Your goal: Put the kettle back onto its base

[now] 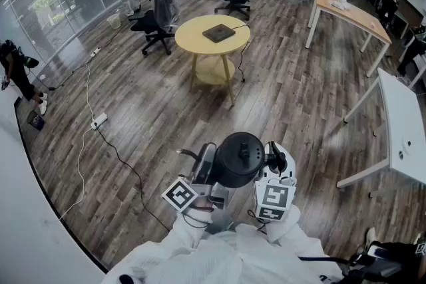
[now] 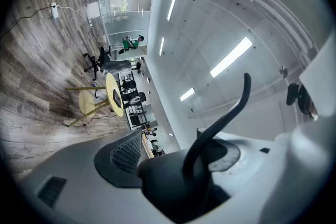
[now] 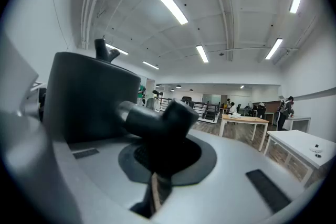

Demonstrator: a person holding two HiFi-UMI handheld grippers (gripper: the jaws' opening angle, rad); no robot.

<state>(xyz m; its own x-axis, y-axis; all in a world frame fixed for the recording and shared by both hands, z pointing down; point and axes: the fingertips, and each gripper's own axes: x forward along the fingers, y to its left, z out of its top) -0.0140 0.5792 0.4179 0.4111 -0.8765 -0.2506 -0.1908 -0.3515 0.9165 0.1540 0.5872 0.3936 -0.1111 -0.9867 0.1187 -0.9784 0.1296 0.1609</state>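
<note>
A black kettle point(image 1: 239, 159) with a lid knob hangs low in front of me, over the wooden floor. My right gripper point(image 1: 274, 159) is shut on its handle point(image 3: 157, 118); the kettle's body point(image 3: 89, 94) fills the left of the right gripper view. My left gripper point(image 1: 210, 166) sits on the kettle's other side with its jaws wide apart. The thin curved spout point(image 2: 220, 118) rises in the gap between them, and the dark body point(image 2: 173, 186) lies against one pad. A flat dark square thing point(image 1: 218, 32), perhaps the base, lies on the round yellow table point(image 1: 193, 33) farther ahead.
A cable and a power strip point(image 1: 98, 121) run along the floor at left. Office chairs point(image 1: 156, 16) stand behind the round table. A wooden desk point(image 1: 349, 13) and a white table point(image 1: 406, 130) are at right. People stand far left by the glass wall.
</note>
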